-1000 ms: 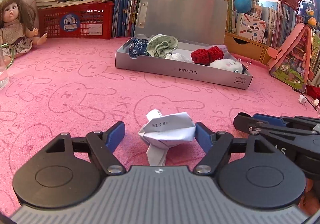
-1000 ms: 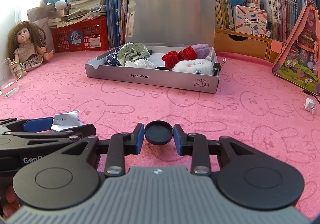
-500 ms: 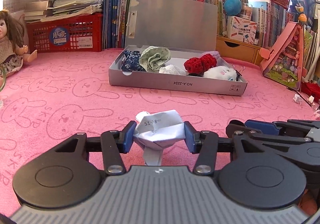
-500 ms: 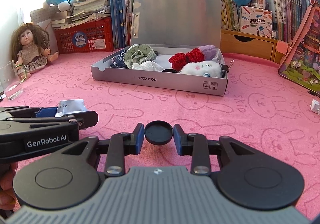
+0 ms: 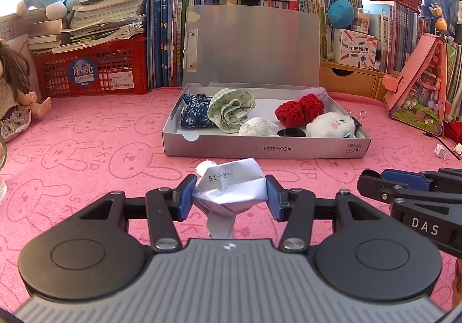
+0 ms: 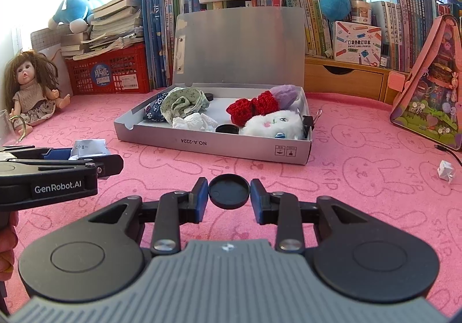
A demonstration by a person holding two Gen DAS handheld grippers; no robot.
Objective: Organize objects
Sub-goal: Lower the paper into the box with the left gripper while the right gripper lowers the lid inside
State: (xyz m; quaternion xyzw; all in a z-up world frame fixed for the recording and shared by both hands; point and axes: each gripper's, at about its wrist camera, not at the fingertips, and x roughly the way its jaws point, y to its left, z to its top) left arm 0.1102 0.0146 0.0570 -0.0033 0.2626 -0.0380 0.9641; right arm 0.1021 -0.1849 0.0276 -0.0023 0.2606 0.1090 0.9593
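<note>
My left gripper point(image 5: 229, 193) is shut on a crumpled white paper ball point(image 5: 231, 184) printed with a sum, held a little above the pink cloth. From the right wrist view the same paper ball point(image 6: 86, 147) shows at the far left between the left gripper's fingers. My right gripper point(image 6: 229, 192) is shut on a small round black cap point(image 6: 229, 191). Ahead of both stands the open grey box point(image 5: 265, 148), lid up, holding cloth bundles, a red knitted piece, a white plush, crumpled tissue and another black cap point(image 5: 291, 132).
A doll point(image 6: 31, 92) and a glass sit at the left. A red crate point(image 5: 95, 69), books and plush toys line the back. A pink play-house case point(image 6: 427, 97) stands at the right, with a small white paper scrap point(image 6: 446, 170) on the cloth.
The left gripper closed on the paper ball and lifted it off the cloth toward the box. The right gripper, still holding the cap, rose slightly and came nearer the box.
</note>
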